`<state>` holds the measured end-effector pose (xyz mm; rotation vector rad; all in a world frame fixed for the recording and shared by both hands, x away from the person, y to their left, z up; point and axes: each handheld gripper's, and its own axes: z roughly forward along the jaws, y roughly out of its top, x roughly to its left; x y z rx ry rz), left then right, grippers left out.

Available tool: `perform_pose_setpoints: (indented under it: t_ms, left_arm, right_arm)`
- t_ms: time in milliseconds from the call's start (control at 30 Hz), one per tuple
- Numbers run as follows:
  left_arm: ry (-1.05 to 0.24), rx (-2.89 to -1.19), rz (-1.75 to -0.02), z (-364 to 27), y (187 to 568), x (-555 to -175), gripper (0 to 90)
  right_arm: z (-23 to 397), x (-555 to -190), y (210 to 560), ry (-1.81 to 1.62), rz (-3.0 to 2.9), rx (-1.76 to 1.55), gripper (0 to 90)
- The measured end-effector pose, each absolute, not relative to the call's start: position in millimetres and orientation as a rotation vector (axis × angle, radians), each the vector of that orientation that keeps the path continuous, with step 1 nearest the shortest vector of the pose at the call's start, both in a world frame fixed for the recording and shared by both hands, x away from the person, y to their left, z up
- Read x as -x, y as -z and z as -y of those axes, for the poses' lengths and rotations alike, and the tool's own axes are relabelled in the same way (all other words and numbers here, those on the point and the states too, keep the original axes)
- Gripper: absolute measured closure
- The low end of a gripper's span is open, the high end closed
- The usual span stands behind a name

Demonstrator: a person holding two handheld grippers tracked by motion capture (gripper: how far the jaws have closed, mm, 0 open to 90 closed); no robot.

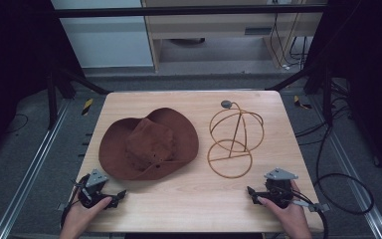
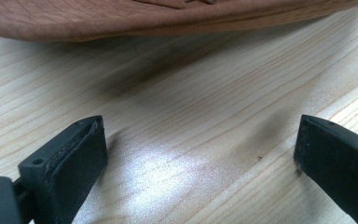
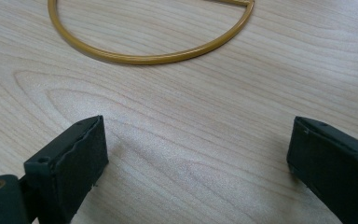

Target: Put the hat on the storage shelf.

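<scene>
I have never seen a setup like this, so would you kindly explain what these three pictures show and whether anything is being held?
A person sits at a wooden table and holds a hand tool with two black jaws in each hand. The wide picture comes from a camera above, looking down: the left gripper and the right gripper rest near the table's front edge. The other two pictures come from small cameras riding on each gripper, looking out along its jaws. On the table lie a brown hat and, beside it, a gold wire hat stand. The left gripper's camera faces the hat's brim, the right one the stand's base ring. Both pairs of jaws stand open, holding nothing.
</scene>
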<state>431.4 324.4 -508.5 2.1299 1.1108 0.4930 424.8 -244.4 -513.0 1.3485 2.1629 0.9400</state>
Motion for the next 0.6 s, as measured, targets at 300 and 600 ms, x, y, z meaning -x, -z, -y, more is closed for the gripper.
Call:
perform_pose_setpoints:
  t_ms: [300,600]
  left_arm:
    - [-0.491,-2.102,-1.117,-325.8,503.2,-427.0,3.9]
    - [-0.512,-2.059,-1.044,-333.5,472.1,-405.4,3.9]
  right_arm:
    - [244.4,-424.9,513.0,-0.940,-2.163,-1.349,5.2]
    - [244.3,-424.8,512.9,-0.943,-2.163,-1.350,5.2]
